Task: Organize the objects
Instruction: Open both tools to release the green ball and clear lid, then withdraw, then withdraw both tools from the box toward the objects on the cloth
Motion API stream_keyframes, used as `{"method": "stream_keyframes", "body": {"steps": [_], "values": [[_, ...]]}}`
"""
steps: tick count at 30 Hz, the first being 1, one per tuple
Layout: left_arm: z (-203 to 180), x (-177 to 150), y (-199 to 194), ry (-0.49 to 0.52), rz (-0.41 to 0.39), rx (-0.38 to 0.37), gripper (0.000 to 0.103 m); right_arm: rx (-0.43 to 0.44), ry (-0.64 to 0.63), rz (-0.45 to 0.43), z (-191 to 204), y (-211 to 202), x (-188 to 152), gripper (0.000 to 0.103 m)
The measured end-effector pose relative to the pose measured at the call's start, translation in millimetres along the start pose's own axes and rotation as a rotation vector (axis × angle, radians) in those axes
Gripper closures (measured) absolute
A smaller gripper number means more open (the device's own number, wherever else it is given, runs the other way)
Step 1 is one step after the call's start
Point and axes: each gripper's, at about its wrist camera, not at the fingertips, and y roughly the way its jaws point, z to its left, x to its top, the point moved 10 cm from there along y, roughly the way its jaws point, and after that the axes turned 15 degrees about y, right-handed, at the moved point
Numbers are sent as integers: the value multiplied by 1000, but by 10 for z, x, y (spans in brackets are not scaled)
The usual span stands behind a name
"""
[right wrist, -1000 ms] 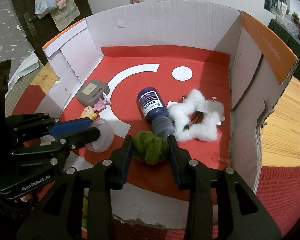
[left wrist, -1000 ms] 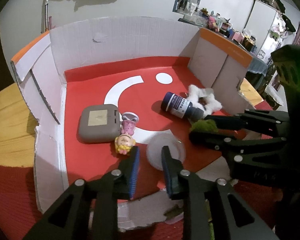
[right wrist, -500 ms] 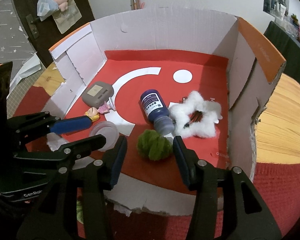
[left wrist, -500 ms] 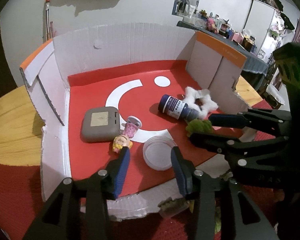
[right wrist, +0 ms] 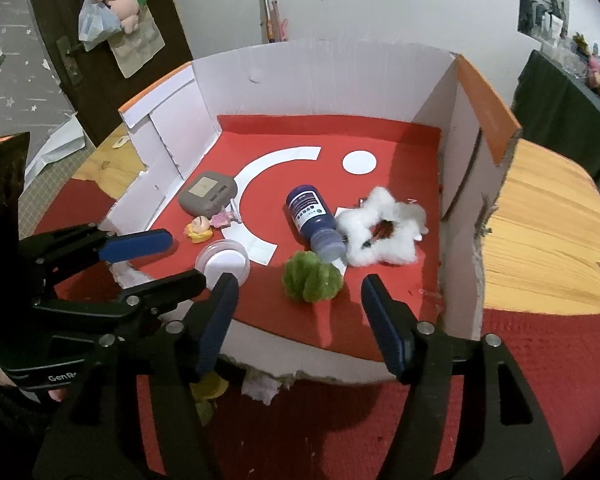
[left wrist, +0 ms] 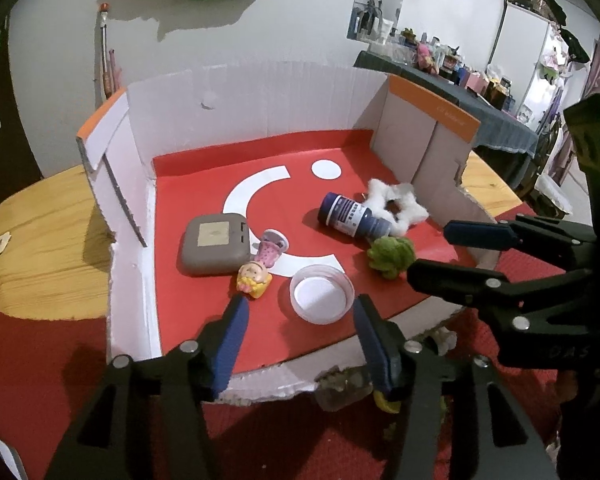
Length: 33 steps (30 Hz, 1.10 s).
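Two tongs of yours, left gripper [left wrist: 298, 322] and right gripper [right wrist: 296, 304], just opened, empty. Round clear plastic lid [left wrist: 322, 294], fuzzy green ball [right wrist: 312, 276] loose on smooth red floor of cardboard box [right wrist: 300, 72].

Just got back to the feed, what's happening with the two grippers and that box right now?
A person is sorting small things into the cardboard box. Both grippers' jaws have just been opening and nothing is held. The left gripper stands open in front of the clear plastic lid, which lies on the red floor. The right gripper stands open just behind the green fuzzy ball, its pads clear of it. The dark blue bottle, white fluffy star, grey case and little doll already lie inside.
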Motion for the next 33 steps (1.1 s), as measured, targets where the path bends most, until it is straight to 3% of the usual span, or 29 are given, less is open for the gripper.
{"method": "stream_keyframes", "body": {"steps": [8, 25, 33], "values": [[-28, -22, -153, 8, -20, 23, 35, -1, 3, -27, 24, -170, -41, 32], [-27, -111, -499, 14, -55, 110, 5, 7, 16, -99, 94, -578, -137, 10], [-49, -175, -662, 18, -70, 142, 0, 38, 31, -122, 136, -739, -216, 3]]}}
